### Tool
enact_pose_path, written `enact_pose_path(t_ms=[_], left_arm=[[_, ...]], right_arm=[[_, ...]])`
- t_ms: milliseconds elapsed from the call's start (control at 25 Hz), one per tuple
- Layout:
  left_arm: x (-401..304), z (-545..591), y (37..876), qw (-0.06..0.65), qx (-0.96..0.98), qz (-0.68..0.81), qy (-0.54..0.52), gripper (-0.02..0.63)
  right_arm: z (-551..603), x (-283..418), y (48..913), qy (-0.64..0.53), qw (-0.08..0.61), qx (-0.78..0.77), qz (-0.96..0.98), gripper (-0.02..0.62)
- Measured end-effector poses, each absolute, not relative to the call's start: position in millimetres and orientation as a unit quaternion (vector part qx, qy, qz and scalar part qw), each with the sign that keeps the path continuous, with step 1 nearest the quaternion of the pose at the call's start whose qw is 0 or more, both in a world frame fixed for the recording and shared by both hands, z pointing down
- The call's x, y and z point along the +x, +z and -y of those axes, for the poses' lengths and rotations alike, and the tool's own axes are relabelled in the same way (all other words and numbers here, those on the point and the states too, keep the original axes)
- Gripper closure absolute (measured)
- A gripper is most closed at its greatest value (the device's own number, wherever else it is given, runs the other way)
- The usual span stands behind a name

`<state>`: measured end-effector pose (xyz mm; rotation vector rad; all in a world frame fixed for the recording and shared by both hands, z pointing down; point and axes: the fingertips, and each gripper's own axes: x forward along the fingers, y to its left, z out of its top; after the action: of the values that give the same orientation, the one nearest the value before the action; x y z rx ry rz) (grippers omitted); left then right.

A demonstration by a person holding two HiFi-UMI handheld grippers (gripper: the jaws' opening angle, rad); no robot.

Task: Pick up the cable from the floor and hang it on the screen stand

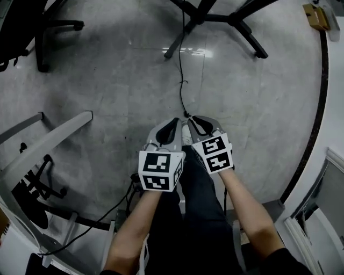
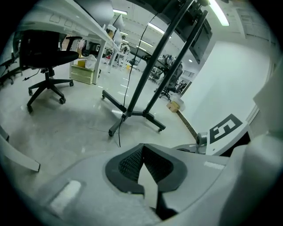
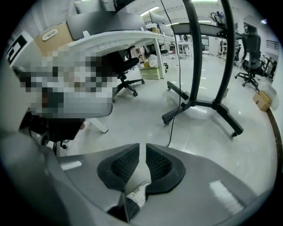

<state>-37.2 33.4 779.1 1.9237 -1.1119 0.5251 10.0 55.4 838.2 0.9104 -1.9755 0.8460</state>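
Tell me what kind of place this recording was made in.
Probably an open-plan office or lab: a swivel office chair, long white desks, and a wheeled screen stand on a polished grey floor.

- Floor (image 1: 107, 80): carries every item below.
- Screen stand (image 1: 215, 19): far centre, feet spread on the floor.
- Cable (image 1: 180, 75): runs from the stand's base along the floor toward the person, ending just ahead of the grippers.
- Left gripper (image 1: 169, 127), right gripper (image 1: 200, 124): centre, side by side, above the floor.
- Office chair (image 1: 43, 27): far left.
- Worktop (image 1: 48, 142): near left (only its edge and leg show).
- Box (image 1: 316, 16): far right, on the floor beside the wall.
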Motion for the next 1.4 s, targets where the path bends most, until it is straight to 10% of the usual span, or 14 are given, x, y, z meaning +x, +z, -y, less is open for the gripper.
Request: enact_pose_path(t_ms=[1400], left_arm=[[-41.7,7.2,1002.1,0.405,0.776,0.418,0.243,0.607]], right_arm=[[-83.6,20.1,1170.3,0.395,0.487,0.328,0.707,0.528]])
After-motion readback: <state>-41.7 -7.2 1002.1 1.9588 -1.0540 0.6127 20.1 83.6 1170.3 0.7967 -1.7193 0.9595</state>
